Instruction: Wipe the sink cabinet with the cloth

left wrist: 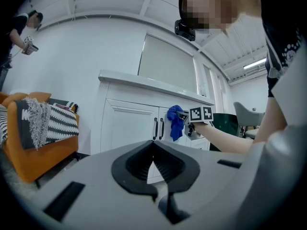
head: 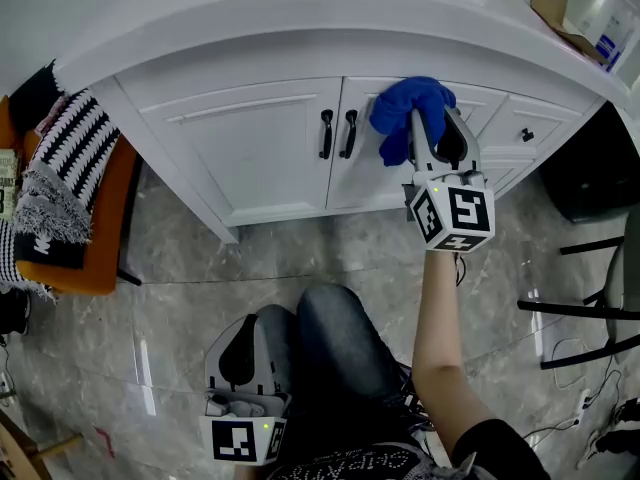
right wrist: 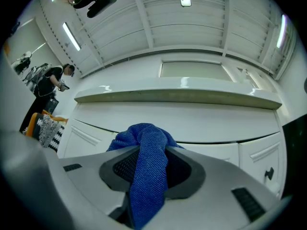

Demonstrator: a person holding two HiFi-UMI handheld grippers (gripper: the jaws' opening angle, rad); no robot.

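The white sink cabinet [head: 260, 148] curves across the top of the head view, with two black door handles [head: 338, 133] at its middle. My right gripper [head: 432, 126] is shut on a blue cloth [head: 405, 113] and holds it against the upper right door, just right of the handles. In the right gripper view the blue cloth [right wrist: 148, 171] hangs bunched between the jaws, close under the countertop [right wrist: 177, 97]. My left gripper [head: 247, 363] rests low by the person's knee, away from the cabinet, its jaws closed with nothing between them. From the left gripper view the cloth [left wrist: 175, 122] shows against the cabinet door.
An orange chair [head: 95, 228] draped with a black-and-white striped throw [head: 65, 163] stands left of the cabinet. A dark chair frame [head: 590, 298] and loose cables [head: 580, 408] lie on the marble floor at right. A cardboard box [head: 560, 13] sits on the countertop. A person [right wrist: 50, 87] stands far back.
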